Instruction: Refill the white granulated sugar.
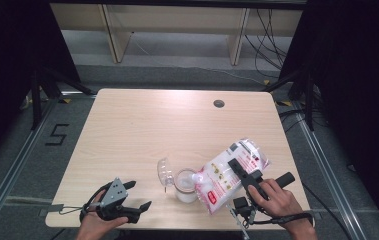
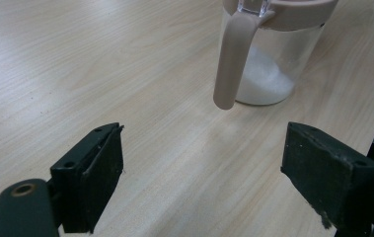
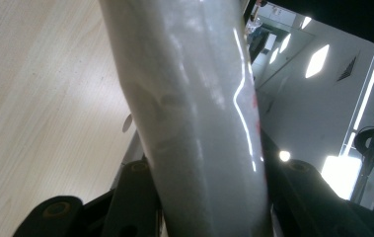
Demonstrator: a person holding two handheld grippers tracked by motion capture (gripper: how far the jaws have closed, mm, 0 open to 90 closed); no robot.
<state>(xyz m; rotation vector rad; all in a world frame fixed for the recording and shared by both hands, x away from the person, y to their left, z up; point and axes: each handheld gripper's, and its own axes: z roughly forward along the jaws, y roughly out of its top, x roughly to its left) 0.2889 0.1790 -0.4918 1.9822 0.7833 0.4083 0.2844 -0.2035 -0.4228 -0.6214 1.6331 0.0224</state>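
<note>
While tipped mouth-down over the open jar near the table's front edge, apparently for pouring: white bag clamped in right tongs; left tongs spread wide, empty, beside the jar, perhaps ready to steady it.

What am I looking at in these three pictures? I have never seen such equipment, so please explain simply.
A person sits at a wooden table and holds a tool in each hand: black tongs with a camera on them. One picture is taken from above. The other two come from the cameras on the tongs.

The left tongs are open and hold nothing. Their camera looks at a clear jar with a beige rim, a beige handle and some white powder at the bottom.

The right tongs are shut on a white plastic bag, tilted with its lower end at the jar's mouth. Their camera sees the bag very close.
</note>
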